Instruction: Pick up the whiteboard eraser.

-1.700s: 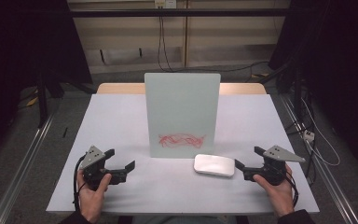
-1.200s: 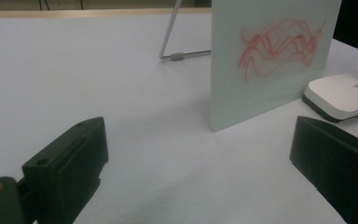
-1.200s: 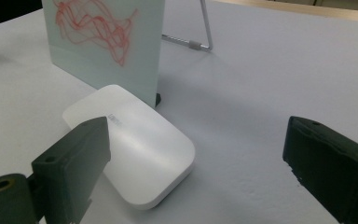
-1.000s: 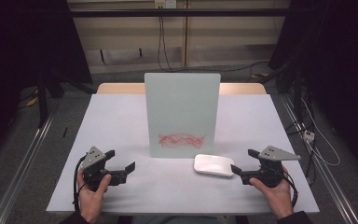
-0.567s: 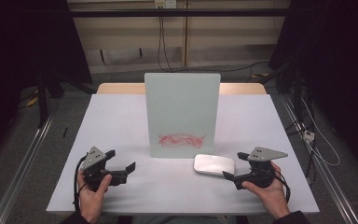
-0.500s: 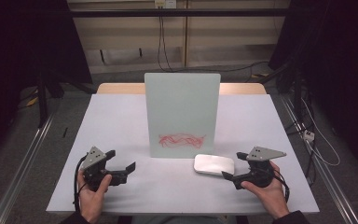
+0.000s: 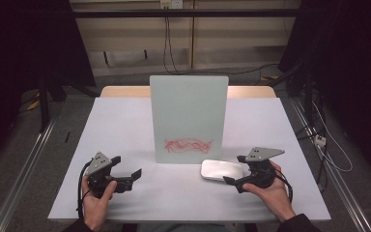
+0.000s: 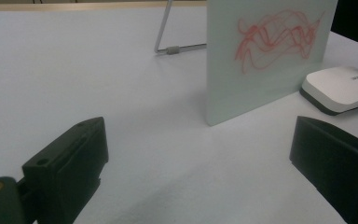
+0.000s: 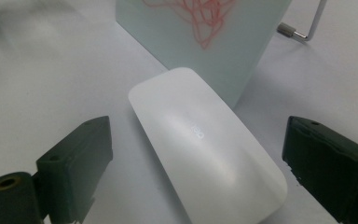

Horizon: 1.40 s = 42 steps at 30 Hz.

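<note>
Right gripper [image 7: 234, 181], jaws spread wide, now stands just behind the white eraser [image 7: 221, 169], having closed in from the right side of the table [image 7: 125, 125] over the last seconds; in the right gripper view the eraser [image 9: 205, 149] lies directly ahead, between the two jaws but not yet touched. Beyond it stands the upright whiteboard [image 7: 189, 118] bearing a red scribble [image 7: 188, 145]. Left gripper [image 7: 128, 176], also open and empty, has stayed in place, with the board ahead and to its right. Judged step: approach complete, grasp of the eraser imminent, probably to wipe the scribble.
</note>
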{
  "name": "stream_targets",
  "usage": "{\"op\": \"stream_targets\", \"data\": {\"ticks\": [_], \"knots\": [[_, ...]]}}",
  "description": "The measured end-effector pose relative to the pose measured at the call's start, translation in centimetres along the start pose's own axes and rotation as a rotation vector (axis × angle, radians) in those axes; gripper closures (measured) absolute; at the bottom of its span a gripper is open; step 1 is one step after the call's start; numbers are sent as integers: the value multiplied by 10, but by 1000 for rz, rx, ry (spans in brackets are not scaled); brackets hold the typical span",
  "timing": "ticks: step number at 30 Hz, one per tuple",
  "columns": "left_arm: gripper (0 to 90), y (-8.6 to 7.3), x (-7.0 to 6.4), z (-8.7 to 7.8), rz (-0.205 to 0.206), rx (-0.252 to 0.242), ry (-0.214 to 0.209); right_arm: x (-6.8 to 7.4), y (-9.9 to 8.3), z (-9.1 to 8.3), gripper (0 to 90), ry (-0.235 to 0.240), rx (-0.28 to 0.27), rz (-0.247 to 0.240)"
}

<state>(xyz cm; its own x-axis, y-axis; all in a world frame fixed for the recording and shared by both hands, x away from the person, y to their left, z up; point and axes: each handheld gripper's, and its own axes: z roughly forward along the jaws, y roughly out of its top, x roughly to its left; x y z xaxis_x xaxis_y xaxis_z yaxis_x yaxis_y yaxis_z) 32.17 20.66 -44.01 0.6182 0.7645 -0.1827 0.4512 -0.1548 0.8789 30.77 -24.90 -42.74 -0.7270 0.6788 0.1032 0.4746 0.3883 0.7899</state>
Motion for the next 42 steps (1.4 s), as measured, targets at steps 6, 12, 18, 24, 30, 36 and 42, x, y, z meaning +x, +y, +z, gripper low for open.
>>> {"op": "stream_targets", "data": {"ticks": [6, 12, 18, 24, 30, 36, 42], "knots": [[41, 0, 0, 1, 1, 6, -4, -1, 8, 4, 111, 17, 19, -33], [41, 0, 1, 1, -2, 10, -7, -6, 17, 12, 108, 27, 81, -107], [41, 0, 0, 2, 0, 13, -6, -11, 24, 19, 128, 31, 147, -168], [41, -1, 1, 1, -4, 7, -2, -13, 28, 35, 145, 88, 220, -213], [41, -1, 1, 1, -3, 7, 0, -16, 32, 41, 191, 122, 276, -253], [41, 0, 0, 1, -3, 6, 4, -16, 29, 48, 207, 144, 317, -293], [41, 0, 1, 1, -3, 4, 8, -15, 32, 50, 241, 163, 347, -333]]}}
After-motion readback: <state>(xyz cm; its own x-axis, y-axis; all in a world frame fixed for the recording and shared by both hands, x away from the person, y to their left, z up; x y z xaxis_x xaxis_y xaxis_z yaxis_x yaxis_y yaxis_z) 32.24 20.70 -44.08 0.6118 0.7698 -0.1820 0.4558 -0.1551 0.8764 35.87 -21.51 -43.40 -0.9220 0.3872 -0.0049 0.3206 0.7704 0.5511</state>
